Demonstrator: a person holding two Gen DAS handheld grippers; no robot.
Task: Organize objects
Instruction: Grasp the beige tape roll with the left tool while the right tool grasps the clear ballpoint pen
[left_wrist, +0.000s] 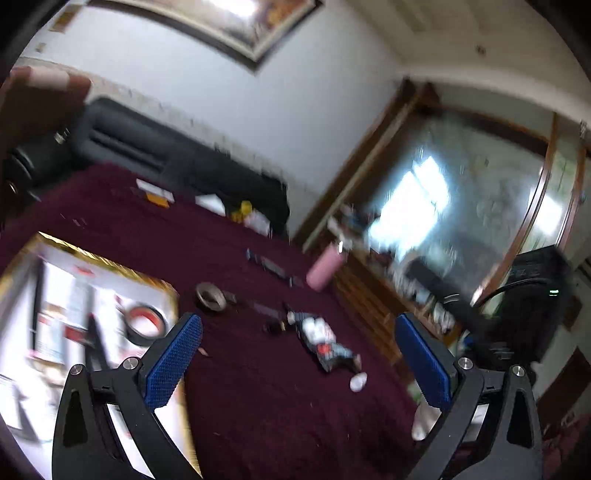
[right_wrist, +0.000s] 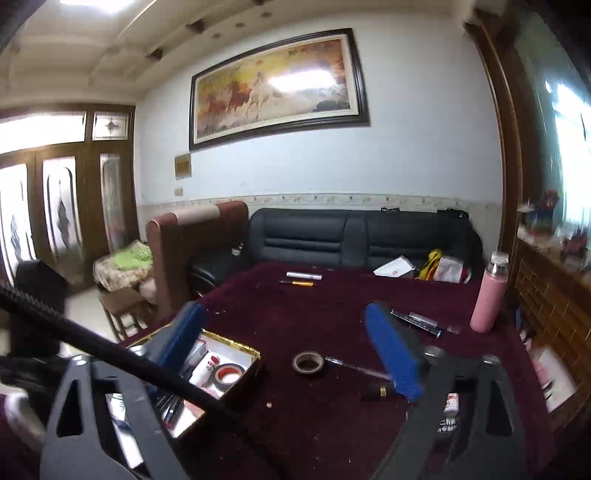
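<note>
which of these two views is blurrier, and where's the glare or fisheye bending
Left wrist view: heavy motion smear across the pink bottle, the gold-rimmed box and the far glass, where window light blows out. Right wrist view: much sharper, though the right gripper is smeared; glare washes the horse painting, and the brown frame at right bows with fisheye distortion.

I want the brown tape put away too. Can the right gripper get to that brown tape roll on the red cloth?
Probably yes. The right gripper is open and empty, and the brown tape roll lies flat on the cloth just ahead of it with bare cloth around it. Only a pen lies close beside it.
</note>
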